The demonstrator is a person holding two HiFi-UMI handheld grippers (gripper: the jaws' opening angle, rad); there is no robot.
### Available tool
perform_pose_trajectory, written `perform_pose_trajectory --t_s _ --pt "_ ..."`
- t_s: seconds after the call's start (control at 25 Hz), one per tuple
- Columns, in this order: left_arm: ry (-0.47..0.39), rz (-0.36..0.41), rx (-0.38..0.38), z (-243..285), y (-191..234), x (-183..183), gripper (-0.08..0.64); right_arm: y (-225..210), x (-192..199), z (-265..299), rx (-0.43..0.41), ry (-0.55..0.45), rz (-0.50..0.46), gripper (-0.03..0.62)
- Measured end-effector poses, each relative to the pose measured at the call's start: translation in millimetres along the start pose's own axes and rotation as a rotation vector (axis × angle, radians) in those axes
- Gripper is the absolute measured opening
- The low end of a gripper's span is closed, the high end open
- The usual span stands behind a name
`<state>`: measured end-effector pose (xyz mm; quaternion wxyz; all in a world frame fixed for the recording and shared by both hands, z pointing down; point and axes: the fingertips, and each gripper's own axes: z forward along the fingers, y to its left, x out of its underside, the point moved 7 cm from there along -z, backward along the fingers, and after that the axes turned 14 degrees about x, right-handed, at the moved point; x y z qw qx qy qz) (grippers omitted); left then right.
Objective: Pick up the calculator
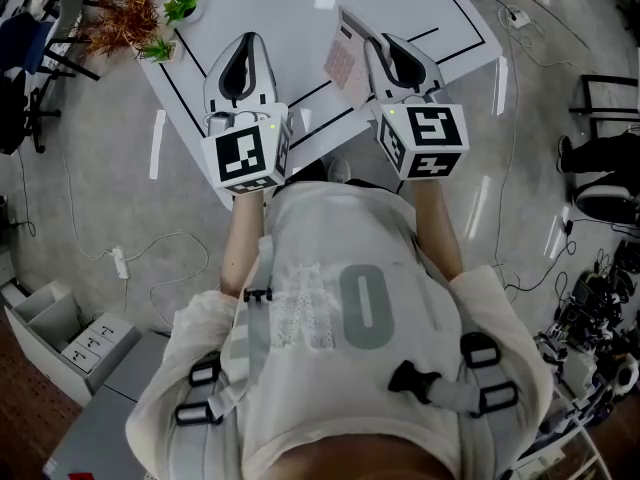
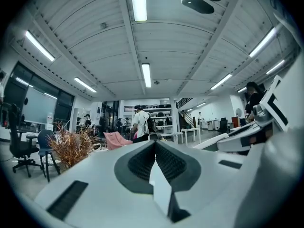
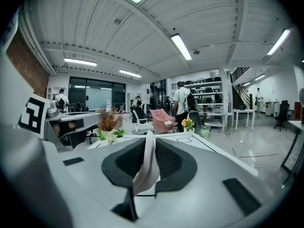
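Calculator (image 1: 343, 60): sitting edge-on between the fingers of the right gripper (image 1: 370, 40), which are clamping it, apparently clear of the desk (image 1: 270, 3). Left gripper (image 1: 246, 43): hovering alongside, fingers pressed together, carrying nothing. Pick-up is looking complete.

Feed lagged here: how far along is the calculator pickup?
Done: the right gripper is shut on the calculator, held edge-on and apparently lifted off the white table. In hand: holding it aloft. The left gripper is shut, empty. Left: nothing evident beyond a steady grip.
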<state>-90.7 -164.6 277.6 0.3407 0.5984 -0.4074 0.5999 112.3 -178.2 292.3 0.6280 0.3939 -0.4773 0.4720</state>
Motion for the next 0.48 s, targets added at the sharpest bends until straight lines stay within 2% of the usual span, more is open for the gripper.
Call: perform_pose_trajectory --t_s 0.48 --pt "-0.002 0.000 0.015 5.5 1.3 2.8 0.020 -1.1 4.5 1.4 0.001 0.013 0.007 0.072"
